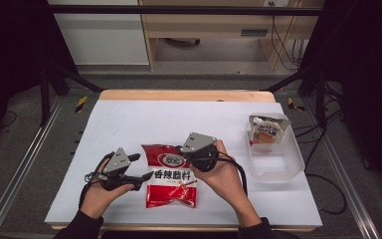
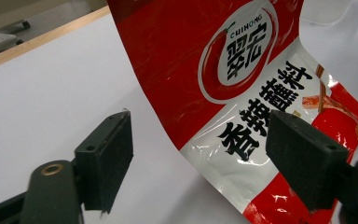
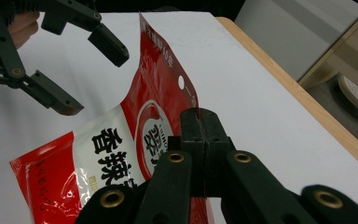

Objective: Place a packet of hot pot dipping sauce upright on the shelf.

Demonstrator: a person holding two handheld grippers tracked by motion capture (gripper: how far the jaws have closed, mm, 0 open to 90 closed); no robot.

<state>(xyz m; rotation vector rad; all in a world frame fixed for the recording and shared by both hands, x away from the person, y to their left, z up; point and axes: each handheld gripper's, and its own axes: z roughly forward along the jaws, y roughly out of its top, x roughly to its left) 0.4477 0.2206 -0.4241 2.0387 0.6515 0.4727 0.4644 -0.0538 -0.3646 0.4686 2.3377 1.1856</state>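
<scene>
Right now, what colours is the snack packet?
Red with a white band and black characters: snack packet, clearest in the left gripper view.

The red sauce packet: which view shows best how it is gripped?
The right gripper view: the right gripper is shut on the red sauce packet's top edge. The high view hides that pinch; the left gripper view shows the label up close.

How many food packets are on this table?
2. A red-and-white seasoning packet lies near the front edge, its top pinched by the right gripper. A smaller pouch stands in the clear plastic bin at the right.
</scene>
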